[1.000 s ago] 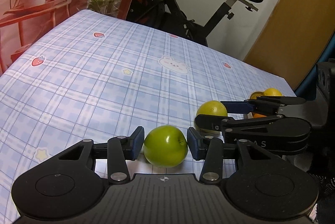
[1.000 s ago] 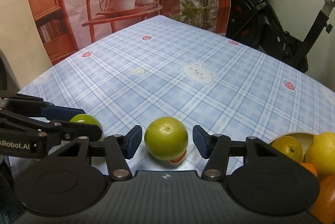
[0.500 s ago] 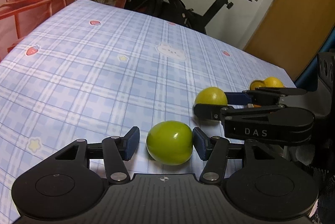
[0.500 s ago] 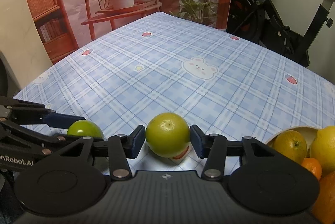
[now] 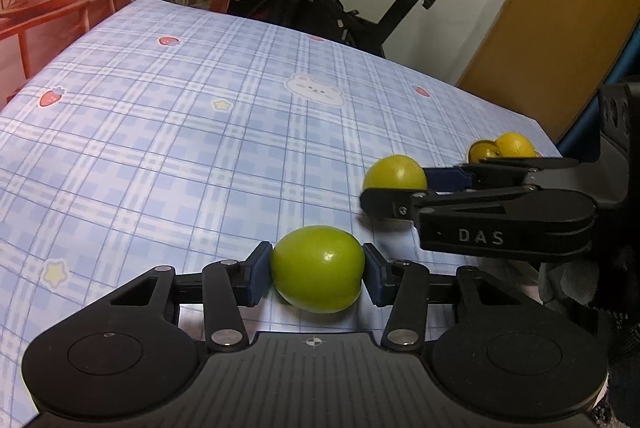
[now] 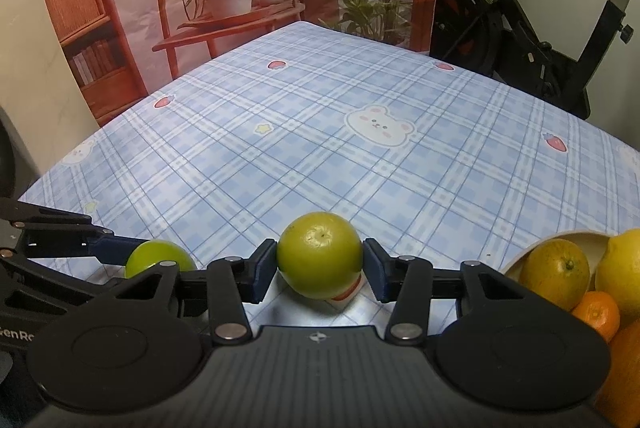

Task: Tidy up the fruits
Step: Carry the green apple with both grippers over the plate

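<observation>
White letters "DAS" stood on the side of the right gripper. On the left gripper, cut-off letters read "GenRo".

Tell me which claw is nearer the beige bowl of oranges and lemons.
Right. The right claw, shut on a round green citrus fruit, sits just beside the beige bowl. The left claw, gripping a smooth green fruit, lies beyond it.
</observation>
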The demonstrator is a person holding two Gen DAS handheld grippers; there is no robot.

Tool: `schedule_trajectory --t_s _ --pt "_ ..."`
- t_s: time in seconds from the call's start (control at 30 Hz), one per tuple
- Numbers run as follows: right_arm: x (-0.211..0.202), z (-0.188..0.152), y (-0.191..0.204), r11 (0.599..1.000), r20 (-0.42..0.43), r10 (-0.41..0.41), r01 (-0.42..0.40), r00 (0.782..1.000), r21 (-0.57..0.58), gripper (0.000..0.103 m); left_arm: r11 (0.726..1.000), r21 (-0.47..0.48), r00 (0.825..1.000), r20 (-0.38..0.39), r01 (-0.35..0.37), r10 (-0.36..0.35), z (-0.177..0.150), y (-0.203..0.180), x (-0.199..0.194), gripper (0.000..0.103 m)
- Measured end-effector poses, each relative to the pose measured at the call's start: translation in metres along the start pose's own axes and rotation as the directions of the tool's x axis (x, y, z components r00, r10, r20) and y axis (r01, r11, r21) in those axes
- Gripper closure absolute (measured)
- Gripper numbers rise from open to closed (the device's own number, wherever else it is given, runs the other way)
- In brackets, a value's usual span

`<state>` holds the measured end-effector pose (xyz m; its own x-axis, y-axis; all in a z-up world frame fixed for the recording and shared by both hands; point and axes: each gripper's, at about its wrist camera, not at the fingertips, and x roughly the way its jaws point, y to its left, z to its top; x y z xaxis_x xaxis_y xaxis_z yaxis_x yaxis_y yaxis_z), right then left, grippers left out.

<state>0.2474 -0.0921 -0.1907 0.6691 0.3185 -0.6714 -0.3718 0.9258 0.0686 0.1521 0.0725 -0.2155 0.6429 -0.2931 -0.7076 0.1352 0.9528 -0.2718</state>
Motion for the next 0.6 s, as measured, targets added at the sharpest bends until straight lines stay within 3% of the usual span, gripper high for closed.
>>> schedule_trajectory --t_s 0.33,0.6 --pt "-0.036 -0.013 -0.006 0.996 0.101 0.0 -0.009 0.995 0.09 0.054 1.0 0.007 0.999 0.042 0.004 -0.004 0.003 -0.009 -0.011 0.053" --pt "-0.088 -0.026 -0.024 0.988 0.223 -0.041 0.007 0.974 0.152 0.054 0.999 0.031 0.997 0.069 0.017 -0.019 0.015 -0.029 -0.012 0.053"
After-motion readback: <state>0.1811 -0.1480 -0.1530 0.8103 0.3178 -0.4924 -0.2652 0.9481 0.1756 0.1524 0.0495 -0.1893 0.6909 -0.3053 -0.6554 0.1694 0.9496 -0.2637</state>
